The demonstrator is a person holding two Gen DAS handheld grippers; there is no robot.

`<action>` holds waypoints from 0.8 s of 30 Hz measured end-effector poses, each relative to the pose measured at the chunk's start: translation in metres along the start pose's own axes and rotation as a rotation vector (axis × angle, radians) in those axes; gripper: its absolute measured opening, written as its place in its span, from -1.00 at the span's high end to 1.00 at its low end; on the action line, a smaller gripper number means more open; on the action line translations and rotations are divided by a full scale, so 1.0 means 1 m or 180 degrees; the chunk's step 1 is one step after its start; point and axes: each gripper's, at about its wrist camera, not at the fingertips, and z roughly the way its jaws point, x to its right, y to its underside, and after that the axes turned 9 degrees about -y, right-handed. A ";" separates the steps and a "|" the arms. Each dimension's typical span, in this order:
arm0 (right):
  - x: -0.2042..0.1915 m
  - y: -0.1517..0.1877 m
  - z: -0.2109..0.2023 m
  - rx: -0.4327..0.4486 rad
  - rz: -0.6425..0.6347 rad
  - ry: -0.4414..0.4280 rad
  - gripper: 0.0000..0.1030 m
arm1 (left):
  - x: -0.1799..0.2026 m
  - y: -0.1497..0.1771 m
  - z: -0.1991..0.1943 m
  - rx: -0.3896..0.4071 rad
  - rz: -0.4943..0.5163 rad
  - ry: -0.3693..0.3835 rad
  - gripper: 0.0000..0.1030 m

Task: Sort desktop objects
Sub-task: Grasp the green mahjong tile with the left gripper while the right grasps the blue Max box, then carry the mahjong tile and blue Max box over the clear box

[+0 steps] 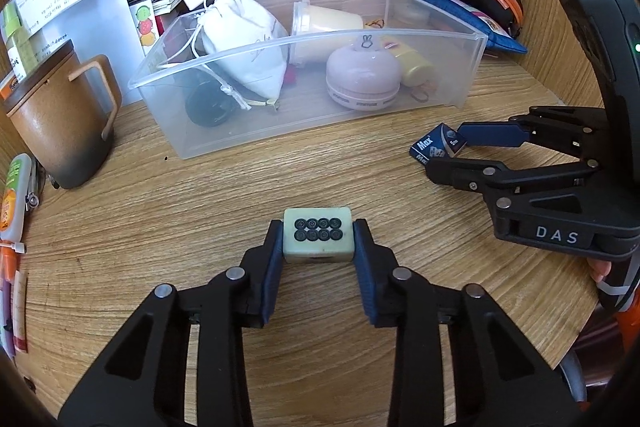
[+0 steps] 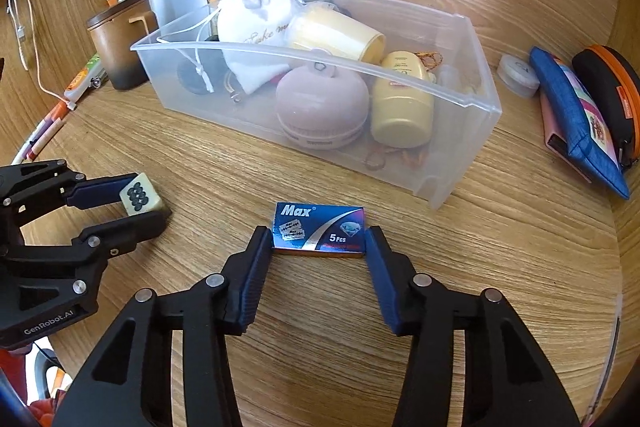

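Clear plastic bin (image 2: 460,131), already holding sorted items, sits behind both pickups: my left gripper (image 1: 319,239) pinches the cream mahjong tile (image 1: 318,234); my right gripper (image 2: 319,239) clasps the blue razor-blade box (image 2: 319,227), ready for binning.

Bare wood lay open in front of the clear bin (image 2: 460,163), where a gripper could pass. Left of the bin a brown mug (image 1: 60,123) blocked the way; right of it, a blue pouch (image 2: 576,119) and an orange-trimmed case (image 2: 608,87).
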 end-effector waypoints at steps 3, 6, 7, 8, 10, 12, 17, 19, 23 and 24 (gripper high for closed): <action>-0.001 0.001 -0.001 0.0022 0.0027 -0.0080 0.14 | 0.000 0.000 0.000 -0.0002 -0.0012 -0.0003 0.36; -0.001 0.001 -0.004 0.0071 0.0037 -0.0087 0.14 | -0.001 0.001 -0.001 0.0006 -0.0018 -0.0019 0.36; -0.002 0.002 -0.006 0.0084 0.0042 -0.0101 0.14 | 0.000 0.001 -0.002 0.0014 -0.0023 -0.0027 0.36; -0.002 0.002 -0.006 0.0091 0.0041 -0.0111 0.14 | -0.001 0.000 -0.002 0.0026 -0.0022 -0.0045 0.36; -0.005 0.002 -0.011 0.0131 0.0018 -0.0128 0.14 | -0.001 -0.001 -0.006 0.0063 -0.0011 -0.0075 0.36; -0.008 0.003 -0.016 0.0167 -0.0005 -0.0119 0.14 | -0.002 -0.003 -0.010 0.0098 -0.0026 -0.0077 0.36; -0.014 0.002 -0.034 0.0295 -0.0038 -0.0168 0.14 | -0.005 -0.008 -0.021 0.0190 -0.0045 -0.0109 0.36; -0.015 0.001 -0.043 0.0351 -0.0045 -0.0193 0.14 | -0.007 -0.010 -0.025 0.0230 -0.0049 -0.0124 0.36; -0.019 -0.002 -0.058 0.0452 -0.0097 -0.0189 0.14 | -0.011 -0.014 -0.034 0.0318 -0.0031 -0.0187 0.36; -0.020 -0.002 -0.062 0.0474 -0.0110 -0.0195 0.14 | -0.012 -0.015 -0.036 0.0338 -0.0032 -0.0208 0.36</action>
